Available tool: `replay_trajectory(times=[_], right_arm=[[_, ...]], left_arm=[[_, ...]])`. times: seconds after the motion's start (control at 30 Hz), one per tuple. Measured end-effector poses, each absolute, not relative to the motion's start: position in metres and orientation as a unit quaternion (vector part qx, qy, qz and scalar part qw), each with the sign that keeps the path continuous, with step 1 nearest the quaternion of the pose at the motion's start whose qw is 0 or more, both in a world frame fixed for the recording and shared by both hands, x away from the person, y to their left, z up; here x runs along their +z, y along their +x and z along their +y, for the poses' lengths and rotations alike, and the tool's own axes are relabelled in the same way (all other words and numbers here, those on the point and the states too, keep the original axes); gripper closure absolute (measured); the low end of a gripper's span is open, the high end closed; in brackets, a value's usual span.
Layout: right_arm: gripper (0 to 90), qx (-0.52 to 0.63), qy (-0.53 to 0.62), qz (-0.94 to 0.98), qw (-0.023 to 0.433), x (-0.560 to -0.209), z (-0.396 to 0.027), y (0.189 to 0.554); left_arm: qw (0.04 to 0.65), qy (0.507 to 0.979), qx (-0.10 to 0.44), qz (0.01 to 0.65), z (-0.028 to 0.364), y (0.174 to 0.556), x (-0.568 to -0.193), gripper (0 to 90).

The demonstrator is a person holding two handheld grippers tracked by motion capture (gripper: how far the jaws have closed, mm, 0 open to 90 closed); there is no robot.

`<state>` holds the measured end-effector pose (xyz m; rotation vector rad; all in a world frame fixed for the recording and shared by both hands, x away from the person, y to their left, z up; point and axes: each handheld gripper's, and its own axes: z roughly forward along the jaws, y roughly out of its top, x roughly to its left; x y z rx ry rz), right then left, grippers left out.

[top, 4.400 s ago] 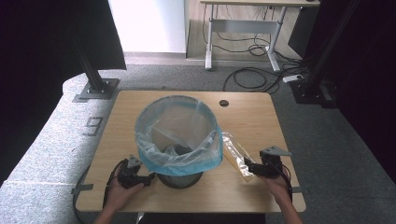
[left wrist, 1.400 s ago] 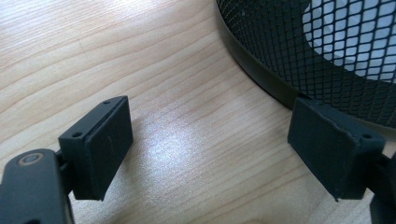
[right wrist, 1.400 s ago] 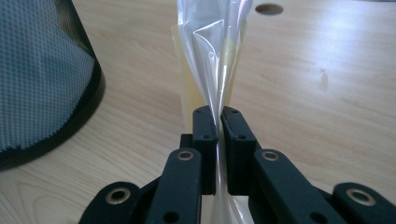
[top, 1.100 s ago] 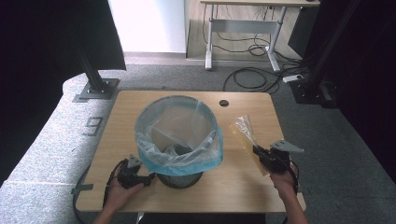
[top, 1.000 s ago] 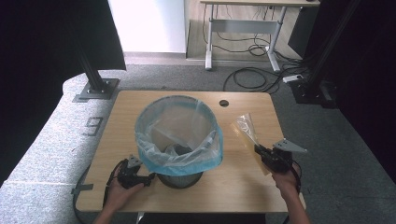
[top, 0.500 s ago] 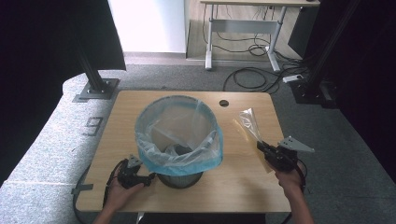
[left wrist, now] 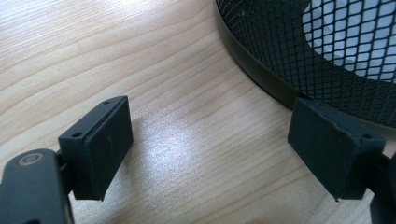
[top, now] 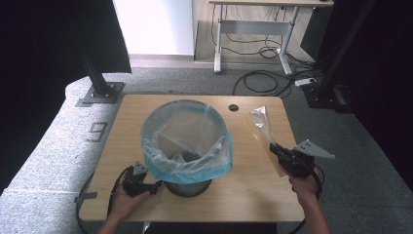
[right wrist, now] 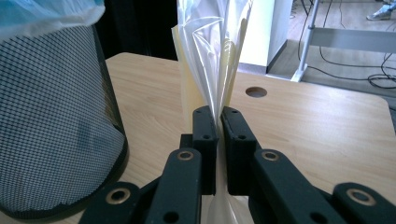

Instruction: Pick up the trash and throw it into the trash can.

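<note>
wooden desk (top: pixel 146 112) with a black mesh bin (top: pixel 187 185) in the middle, lined with a blue plastic liner (top: pixel 160 161) folded over its rim. right gripper (top: pixel 280 152) at the desk's right side, jaws pressed together pinching a clear plastic bag (top: pixel 261 122); bag rises off the desk, angled up and away from the person, something pale yellow inside. in the right gripper view the bag (right wrist: pixel 212 60) stands straight up out of the jaws, mesh bin (right wrist: pixel 51 121) just beside on the left. left gripper (top: pixel 151 186) low on the desk by the bin's base, jaws spread, nothing between them. left gripper view: bare desk (left wrist: pixel 154 60) between the jaws, bin wall (left wrist: pixel 299 51) near one jaw; touching or not, cannot tell. round cable hole (top: pixel 234 107) near the desk's far edge.
</note>
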<state>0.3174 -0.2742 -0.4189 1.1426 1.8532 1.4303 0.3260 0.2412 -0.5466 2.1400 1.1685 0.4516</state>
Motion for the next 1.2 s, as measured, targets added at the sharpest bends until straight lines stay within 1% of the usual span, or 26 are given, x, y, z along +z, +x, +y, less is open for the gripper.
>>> replay_trajectory(times=[1.2], right_arm=[[84.5,0.583,0.361,0.670,0.284,-0.372,-0.250,0.308]], left_arm=[[0.325,0.816,0.173,0.446,0.241,0.326,-0.547,13.6]])
